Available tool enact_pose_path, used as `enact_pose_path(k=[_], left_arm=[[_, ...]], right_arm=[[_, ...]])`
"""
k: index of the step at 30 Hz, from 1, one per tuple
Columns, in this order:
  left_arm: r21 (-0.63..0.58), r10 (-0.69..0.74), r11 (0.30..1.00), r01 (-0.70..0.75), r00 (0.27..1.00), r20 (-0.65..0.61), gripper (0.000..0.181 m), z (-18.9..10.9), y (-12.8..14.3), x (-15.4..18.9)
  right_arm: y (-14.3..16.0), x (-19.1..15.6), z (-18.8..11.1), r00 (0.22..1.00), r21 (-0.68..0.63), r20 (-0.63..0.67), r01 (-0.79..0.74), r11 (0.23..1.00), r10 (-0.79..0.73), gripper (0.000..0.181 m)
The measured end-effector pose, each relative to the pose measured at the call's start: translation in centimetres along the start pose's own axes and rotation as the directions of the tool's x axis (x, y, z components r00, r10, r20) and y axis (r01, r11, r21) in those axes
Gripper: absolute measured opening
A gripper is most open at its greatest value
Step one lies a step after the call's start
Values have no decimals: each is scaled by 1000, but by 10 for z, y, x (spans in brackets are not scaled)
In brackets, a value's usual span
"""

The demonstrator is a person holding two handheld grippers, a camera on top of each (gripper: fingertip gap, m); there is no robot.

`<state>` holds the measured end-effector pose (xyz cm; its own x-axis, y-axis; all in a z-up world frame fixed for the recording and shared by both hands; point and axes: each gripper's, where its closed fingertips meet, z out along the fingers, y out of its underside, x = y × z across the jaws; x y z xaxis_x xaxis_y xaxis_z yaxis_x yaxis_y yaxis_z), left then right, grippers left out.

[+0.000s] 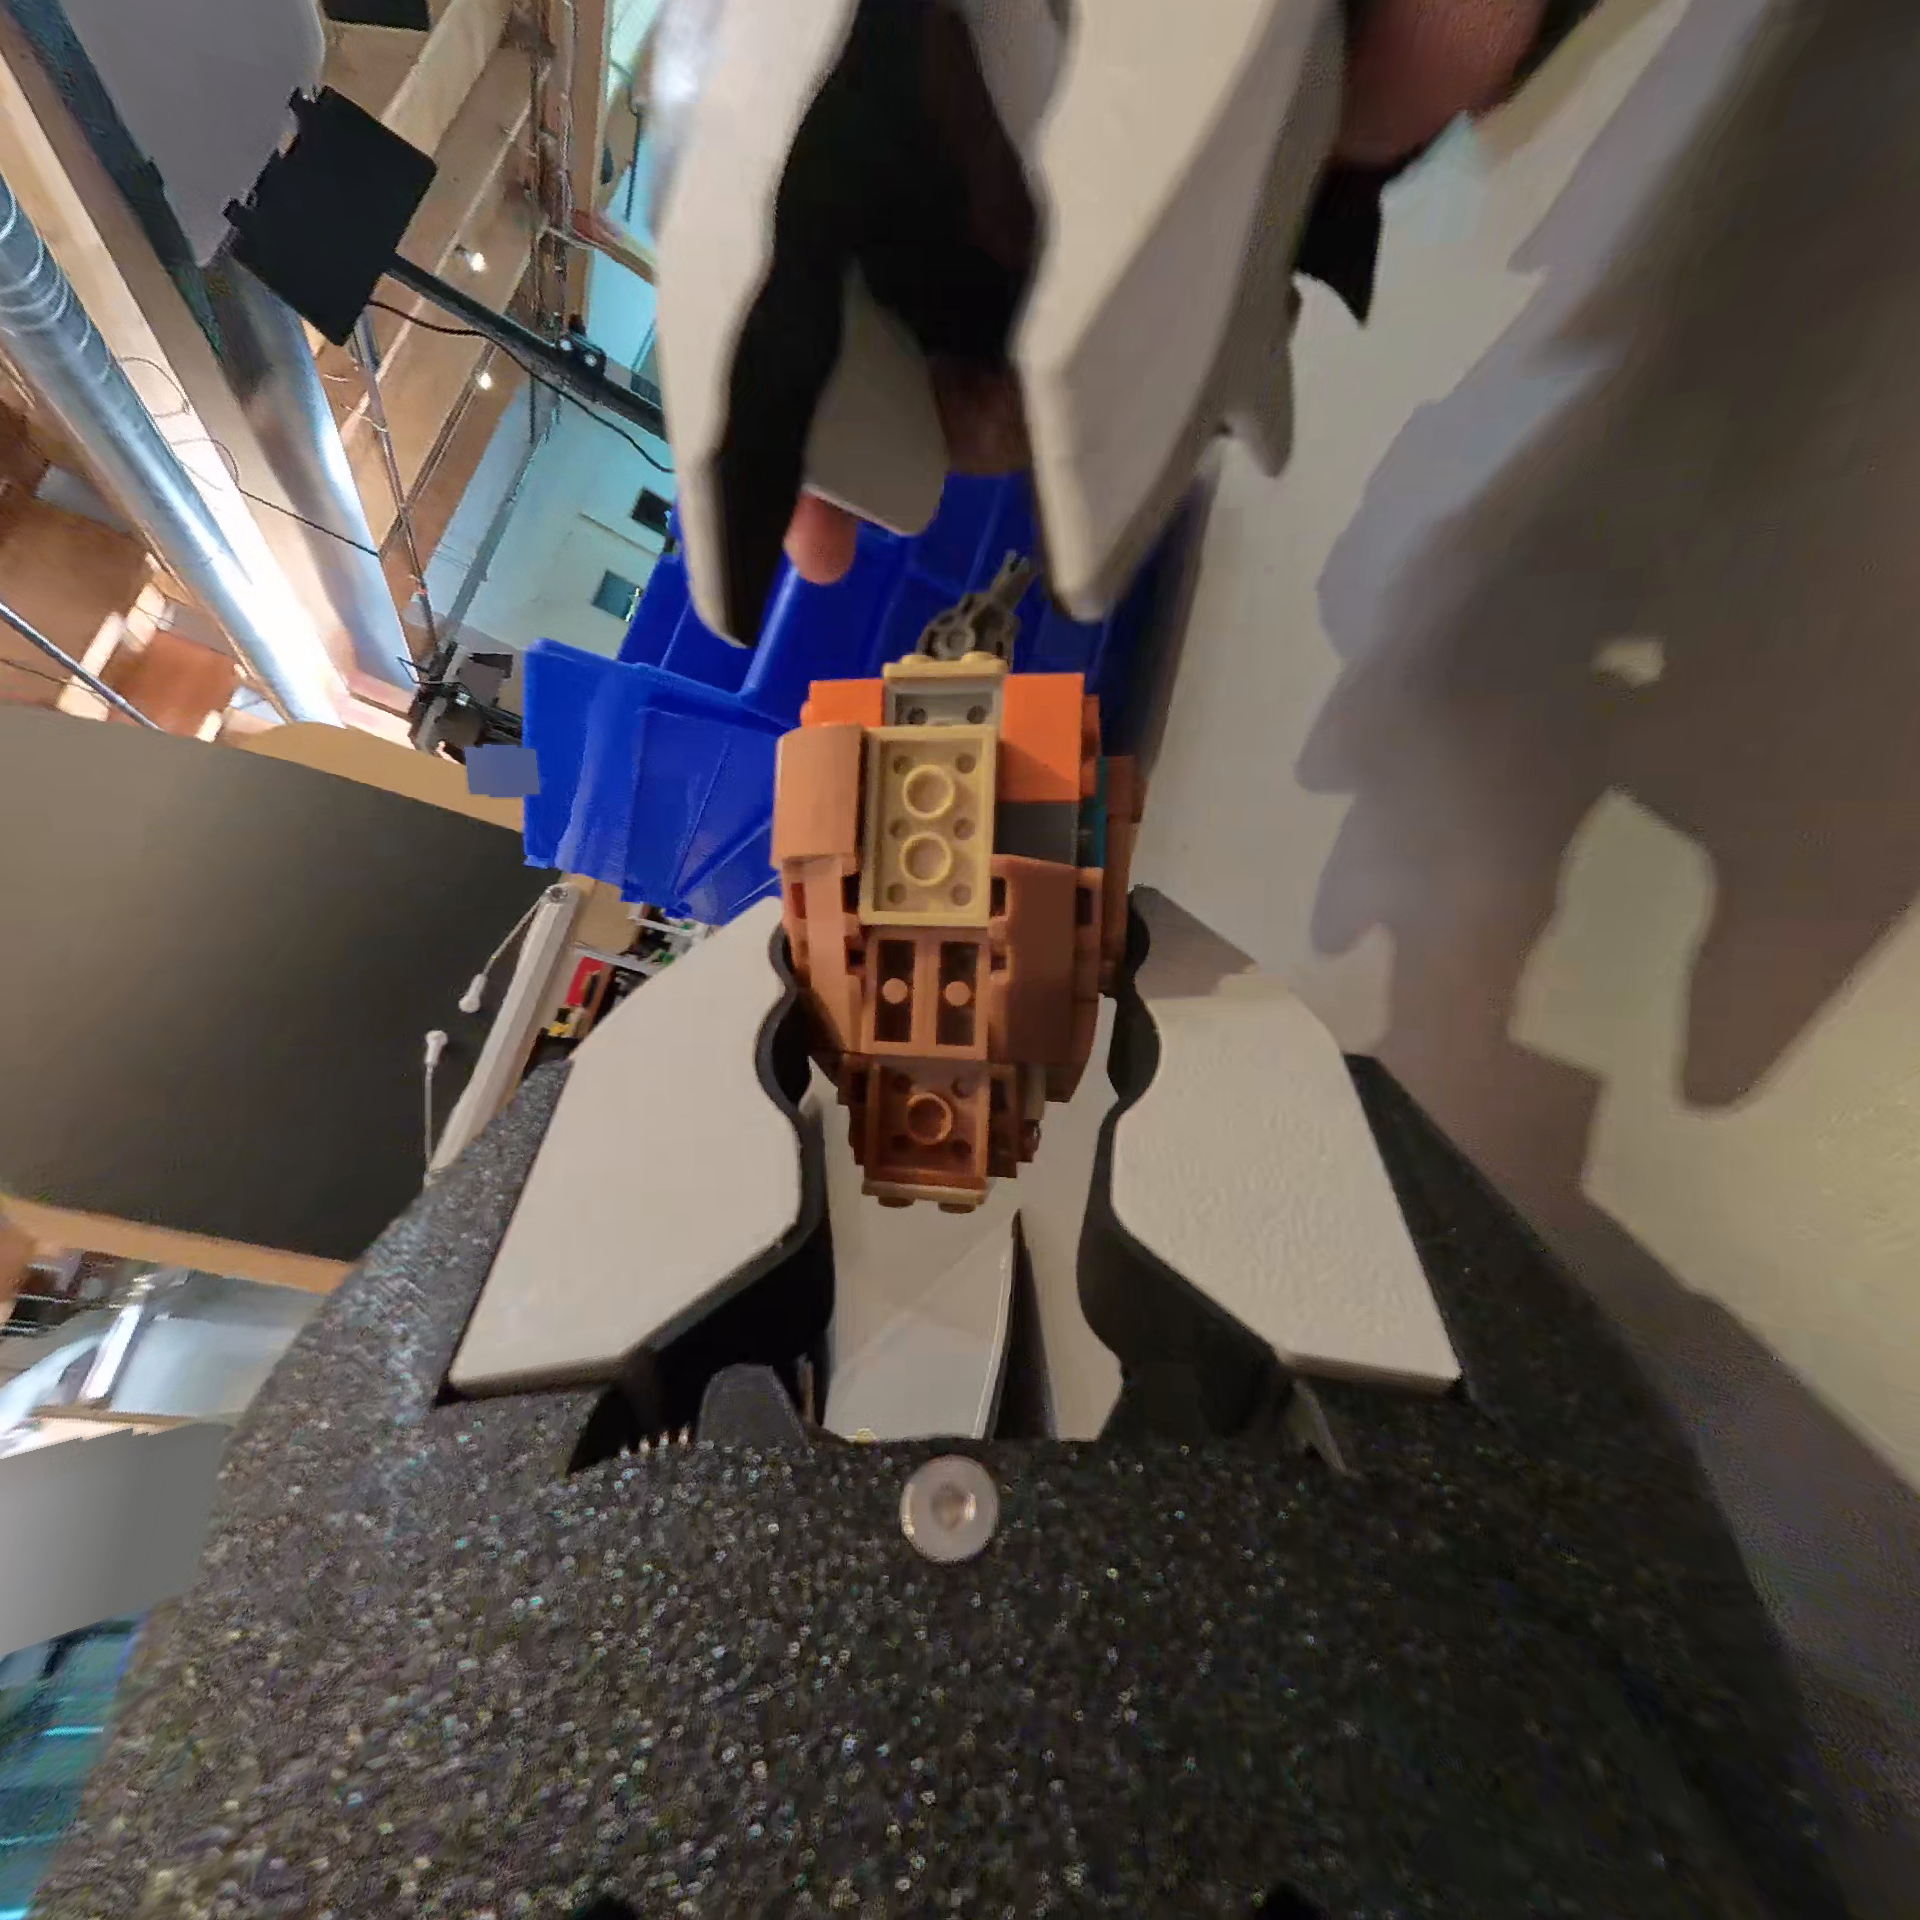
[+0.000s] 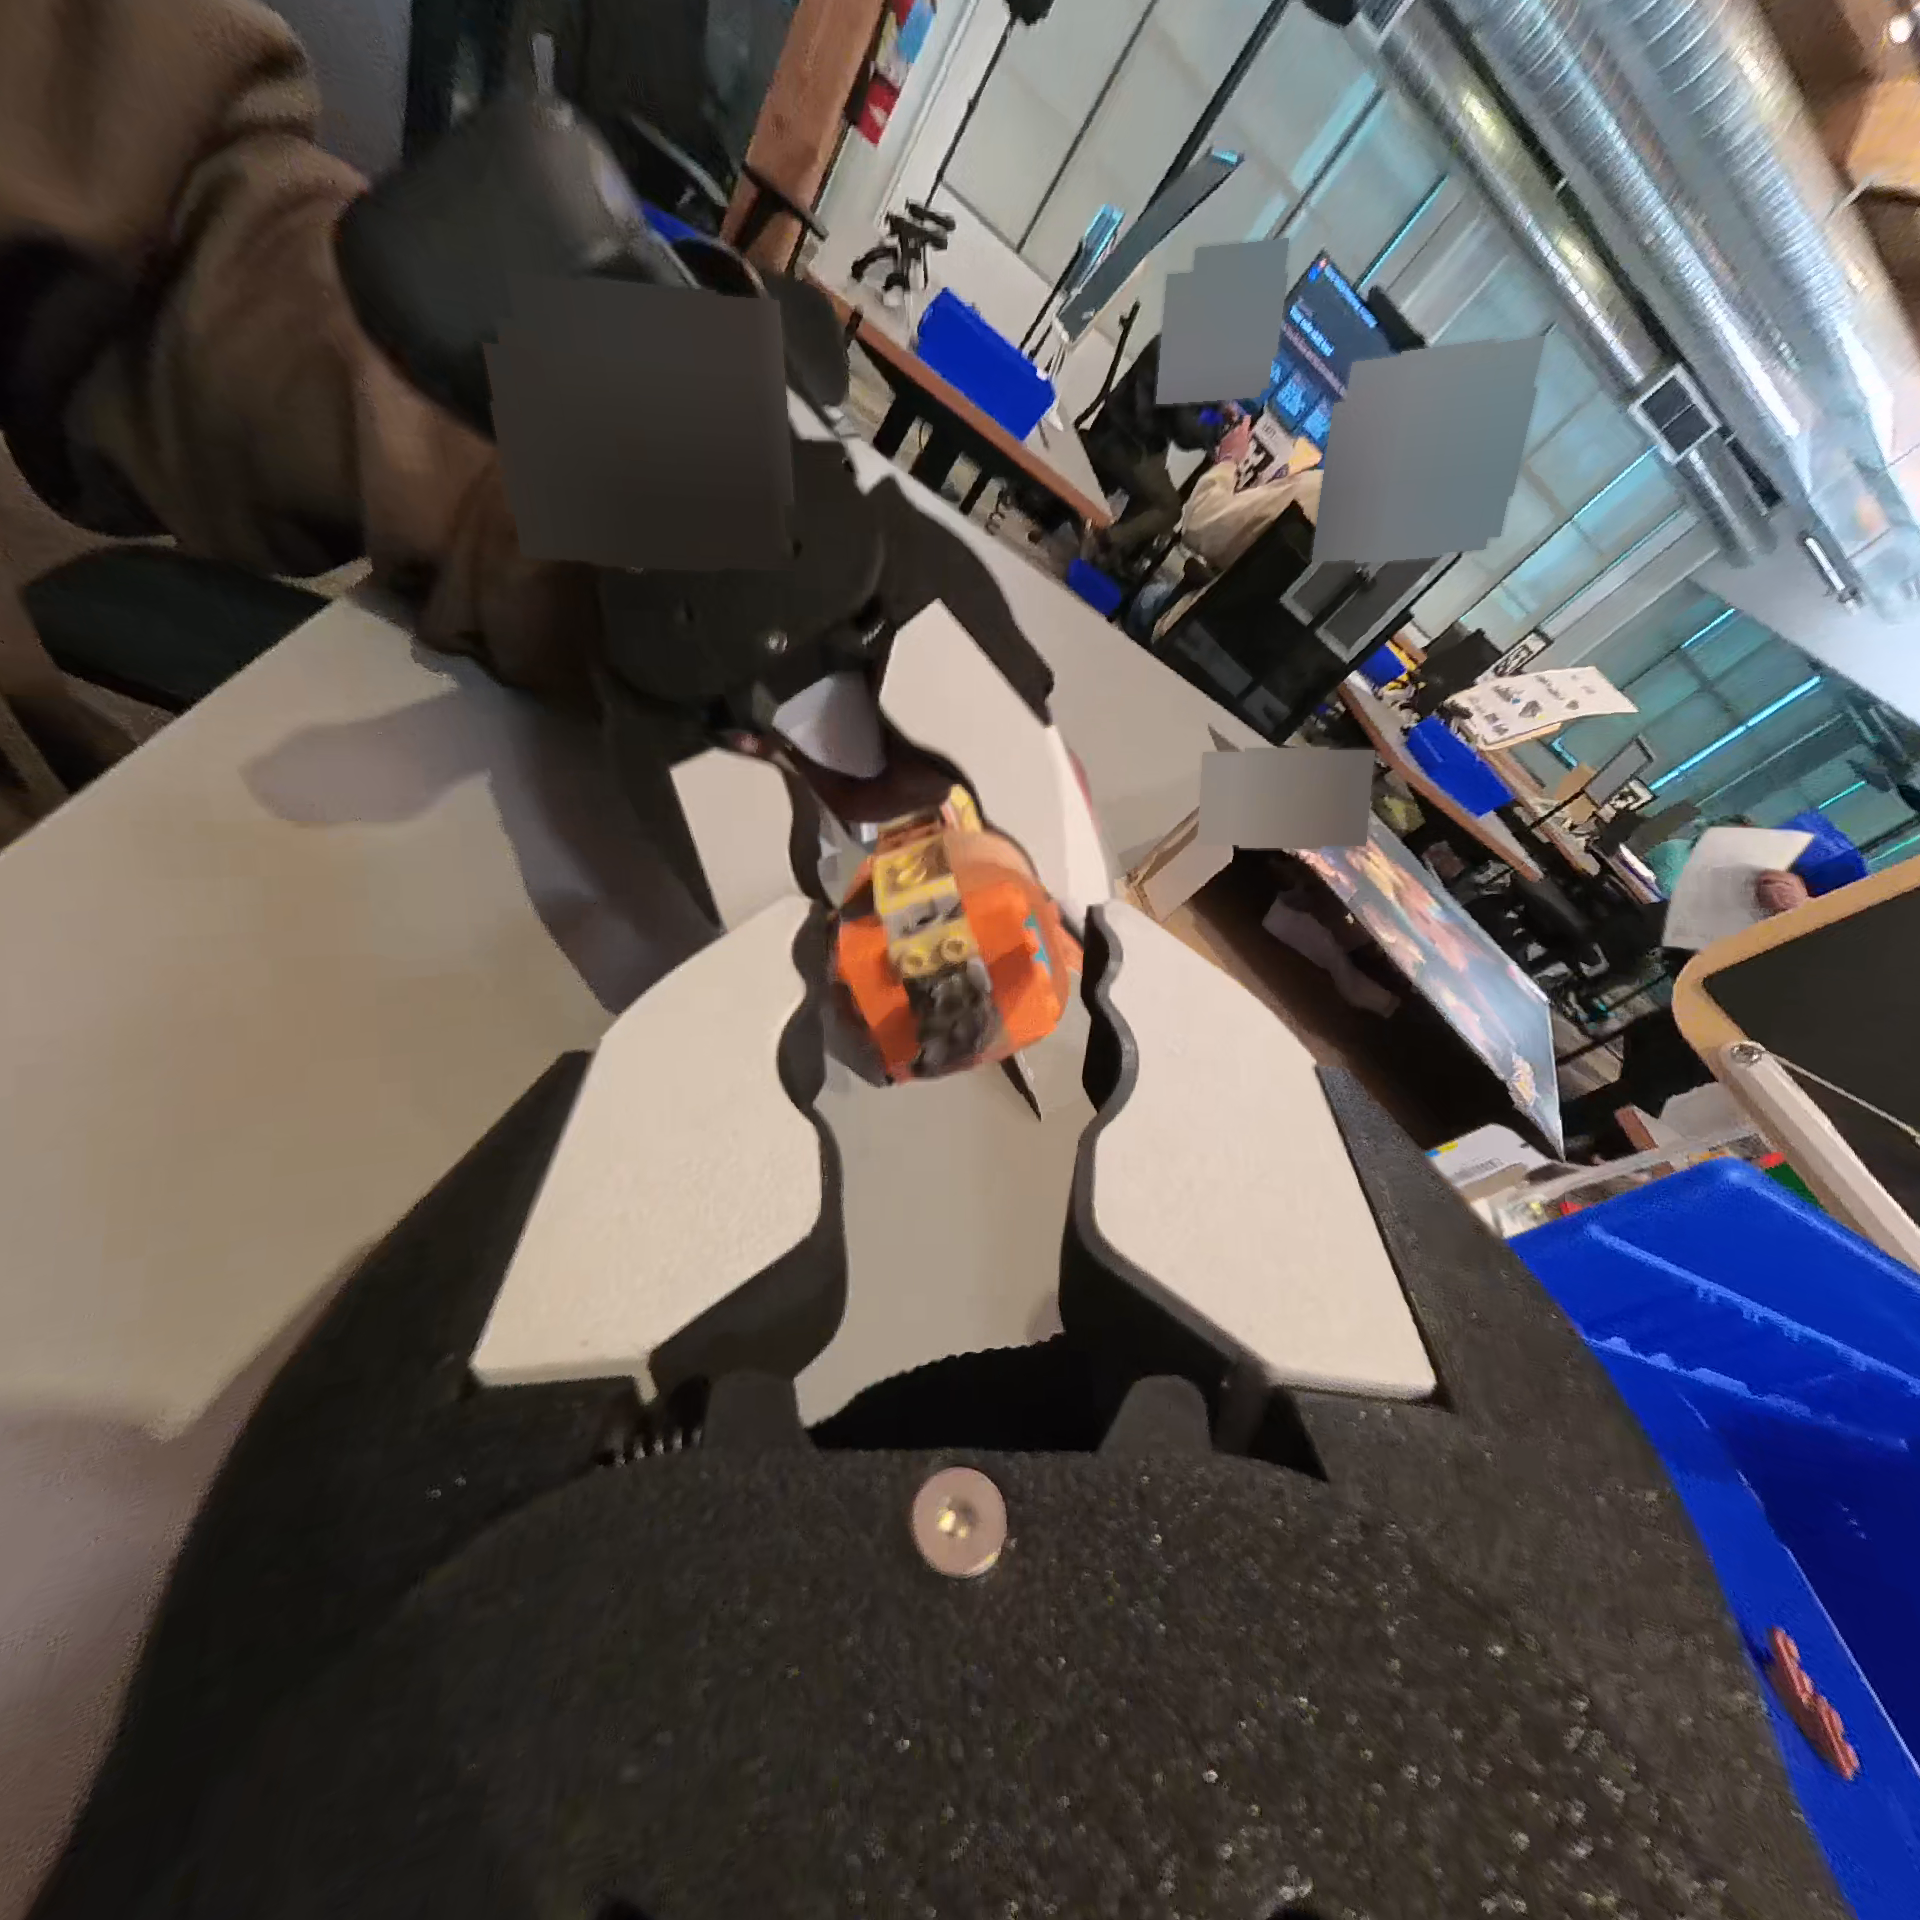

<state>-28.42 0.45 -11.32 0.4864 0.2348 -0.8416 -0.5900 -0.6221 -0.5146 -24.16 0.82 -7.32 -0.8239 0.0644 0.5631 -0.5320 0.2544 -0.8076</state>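
Left gripper (image 1: 951,997): I see it clamped on the brick model (image 1: 940,914).
Right gripper (image 2: 951,987): jaws apart, flanking the model's orange end.
Behind: blue bin (image 1: 665,790).

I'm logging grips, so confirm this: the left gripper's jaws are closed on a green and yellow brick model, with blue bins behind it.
Wrong in one respect: the colour. The brick model clamped in the left gripper is brown, orange and tan, not green and yellow, as the left wrist view shows. The blue bins do sit behind it.
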Motion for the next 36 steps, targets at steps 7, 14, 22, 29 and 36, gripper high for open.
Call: enact_pose_path(k=[7, 14, 22, 29, 36], left_arm=[[-29, 145, 989, -145, 989, -20, 56, 6, -3, 18], [-40, 222, 974, -222, 975, -15, 56, 7, -4, 22], [-74, 310, 948, -311, 950, -16, 56, 8, 0, 26], [-74, 332, 940, -332, 943, -8, 56, 8, -1, 26], [-84, 387, 919, -385, 922, 5, 56, 8, -2, 26]], right_arm=[[14, -9, 12, 996, -119, -10, 84, 989, -86, 43], [20, -19, 16, 998, -150, 51, 44, 988, -37, 31], [25, -22, 16, 994, -173, 95, -38, 984, 55, 23], [23, -21, 13, 985, -114, 122, -105, 988, 119, 22], [21, -23, 10, 954, -84, 181, -226, 970, 238, 21]])
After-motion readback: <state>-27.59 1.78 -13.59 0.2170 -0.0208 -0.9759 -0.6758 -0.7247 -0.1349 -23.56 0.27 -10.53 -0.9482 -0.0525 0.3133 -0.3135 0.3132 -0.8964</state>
